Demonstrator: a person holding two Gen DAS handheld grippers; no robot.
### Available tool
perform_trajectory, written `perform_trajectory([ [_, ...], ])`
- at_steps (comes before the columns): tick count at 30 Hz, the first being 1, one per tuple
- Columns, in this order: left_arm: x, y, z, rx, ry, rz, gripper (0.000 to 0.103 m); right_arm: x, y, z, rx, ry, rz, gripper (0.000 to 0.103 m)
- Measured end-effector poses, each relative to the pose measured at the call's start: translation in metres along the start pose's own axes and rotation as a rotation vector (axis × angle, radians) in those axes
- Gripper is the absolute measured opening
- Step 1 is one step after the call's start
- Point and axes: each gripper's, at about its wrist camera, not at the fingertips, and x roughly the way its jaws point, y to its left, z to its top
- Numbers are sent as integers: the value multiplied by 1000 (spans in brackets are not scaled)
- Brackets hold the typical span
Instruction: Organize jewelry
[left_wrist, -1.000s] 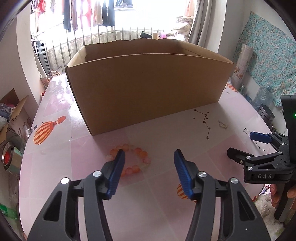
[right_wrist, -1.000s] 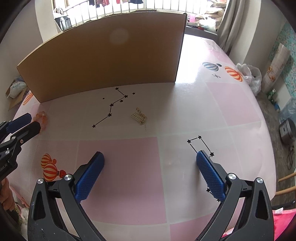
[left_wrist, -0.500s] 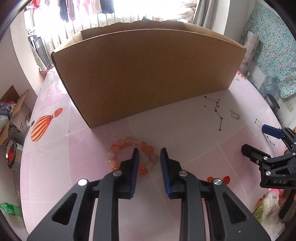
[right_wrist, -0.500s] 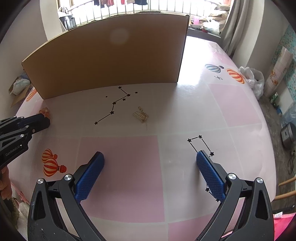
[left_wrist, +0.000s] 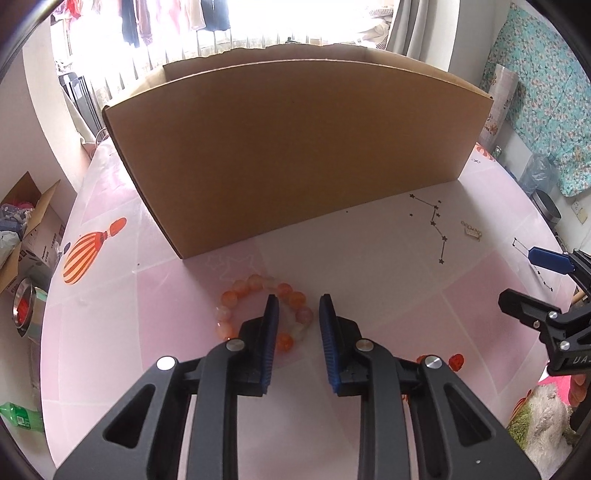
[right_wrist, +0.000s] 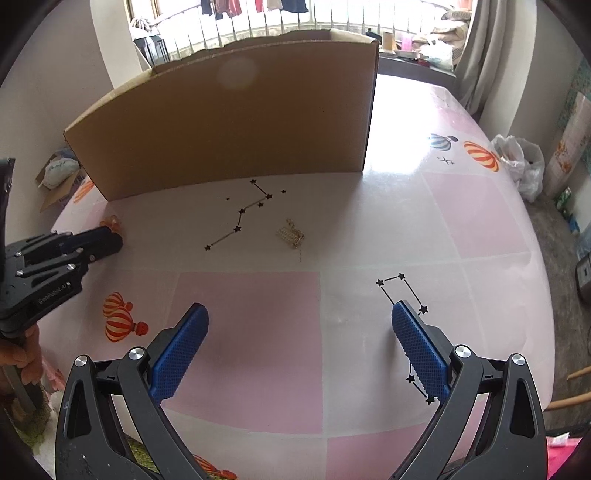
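An orange and white bead bracelet (left_wrist: 240, 286) lies on the pink table (left_wrist: 369, 266) in front of a tall cardboard box (left_wrist: 295, 147). My left gripper (left_wrist: 297, 299) points down at it, its blue pads narrowed onto the right side of the bead loop, with beads between them. In the right wrist view the left gripper (right_wrist: 110, 240) hides most of the bracelet (right_wrist: 110, 223). A small gold jewelry piece (right_wrist: 291, 236) lies mid-table, ahead of my right gripper (right_wrist: 299, 314). That gripper hovers wide open over the table with nothing between its fingers.
The box (right_wrist: 229, 129) stands along the far side of the table. Balloon and star prints mark the tablecloth. Off the table's left edge are a carton with clutter (left_wrist: 26, 229) and a metal bowl (left_wrist: 26, 310). A hand (right_wrist: 22, 358) holds the left gripper's handle.
My left gripper's jaws went from wide apart to narrow around the bracelet's right side, and it came closer to the beads. The right gripper stays open and almost still.
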Motion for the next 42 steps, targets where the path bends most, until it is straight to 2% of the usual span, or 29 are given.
perform_trajectory([
  [3,-1,2,-1,-10,-15,0,22,-9,0,9,-3,-49,41,95],
  [7,-2,3,-5,-26,-36,-4,22,-11,5,24,-60,-92,41,93],
  [17,-5,5,-13,-57,-69,-4,24,20,3,44,-120,-19,43,71],
  [20,-6,3,-15,-53,-74,-15,34,24,2,47,-133,-10,43,64],
  [24,-6,-4,-15,-28,-65,-14,59,25,0,48,-171,-3,41,56],
  [29,-4,-8,-17,-11,-61,4,72,33,-3,51,-202,12,34,46],
  [35,-1,-8,-17,-24,-33,26,97,41,-6,50,-218,26,39,28],
  [42,0,-9,-16,-31,-36,35,98,43,-4,47,-232,30,37,15],
])
